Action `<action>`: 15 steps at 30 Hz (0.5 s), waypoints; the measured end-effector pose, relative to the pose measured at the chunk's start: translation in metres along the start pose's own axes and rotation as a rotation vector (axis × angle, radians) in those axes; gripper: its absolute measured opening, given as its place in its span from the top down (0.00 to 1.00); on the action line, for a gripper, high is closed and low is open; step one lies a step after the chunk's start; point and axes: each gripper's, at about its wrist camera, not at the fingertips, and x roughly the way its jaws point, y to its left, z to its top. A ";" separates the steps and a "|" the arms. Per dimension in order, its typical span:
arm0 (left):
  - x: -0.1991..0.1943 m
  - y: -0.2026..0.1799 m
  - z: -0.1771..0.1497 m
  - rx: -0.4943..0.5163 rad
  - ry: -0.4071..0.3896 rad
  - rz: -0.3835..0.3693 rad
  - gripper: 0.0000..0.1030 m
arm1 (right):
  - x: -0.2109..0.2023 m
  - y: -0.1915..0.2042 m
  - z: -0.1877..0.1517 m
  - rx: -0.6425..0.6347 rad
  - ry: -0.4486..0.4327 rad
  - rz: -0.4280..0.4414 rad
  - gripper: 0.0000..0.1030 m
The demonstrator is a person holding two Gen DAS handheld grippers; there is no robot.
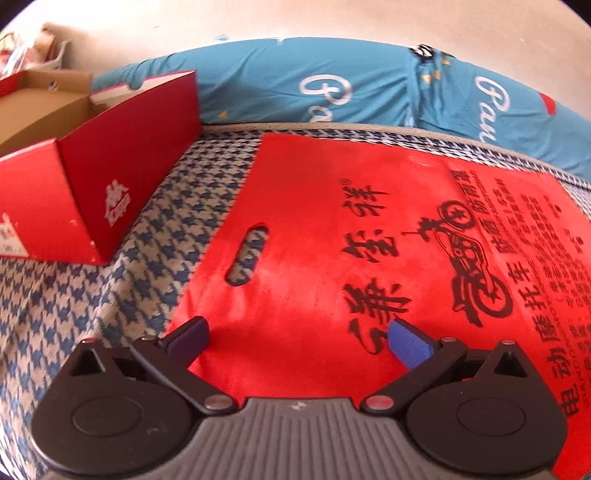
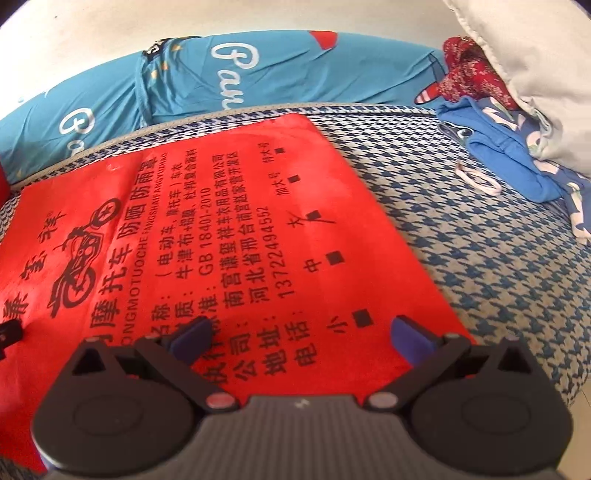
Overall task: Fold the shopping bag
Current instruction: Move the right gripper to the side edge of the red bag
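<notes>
Shopping bag: the red shopping bag [image 1: 332, 236] lies flat and unfolded on the houndstooth bed cover [image 1: 122, 280], printed side up, with black Chinese characters and a motorcycle drawing across it.
Bag handle: an oval cut-out handle [image 1: 248, 254] sits near the bag's left edge, and the checked cover shows through it.
Left gripper: the left gripper [image 1: 297, 338] hangs over the near left part of the bag, its blue-padded fingers [image 1: 408, 341] spread wide with only red bag surface between them (whether the tips touch the bag cannot be told).
Right gripper: the right gripper [image 2: 301, 332] is over the near right part of the same bag [image 2: 221, 229], fingers [image 2: 410, 334] likewise wide apart and gripping nothing; the bag's right edge runs just beside its right finger.
Red box: an open red cardboard box [image 1: 96, 181] stands on the cover left of the bag, apart from it, with a brown interior.
Blue bedding: a blue quilt [image 1: 332, 85] with white script lettering lies along the far side, against the pale wall [image 1: 295, 18].
Right side clutter: blue clothes [image 2: 509, 162], a red patterned cloth [image 2: 469, 70] and a white pillow [image 2: 532, 55] are piled at the far right of the bed, well apart from the bag.
</notes>
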 end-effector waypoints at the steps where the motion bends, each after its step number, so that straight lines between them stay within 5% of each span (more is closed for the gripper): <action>1: 0.000 0.000 0.001 -0.009 -0.001 -0.015 0.00 | -0.001 -0.001 0.000 0.002 0.006 -0.003 0.00; 9: 0.006 -0.037 0.023 0.076 -0.038 -0.094 0.00 | -0.009 -0.004 0.006 0.022 0.031 0.010 0.00; 13: 0.030 -0.047 0.025 0.130 0.013 -0.037 0.00 | -0.015 -0.014 0.006 0.045 0.039 0.027 0.00; 15: 0.035 -0.037 0.023 0.079 0.013 -0.047 0.00 | -0.019 -0.020 0.004 0.040 0.048 0.034 0.00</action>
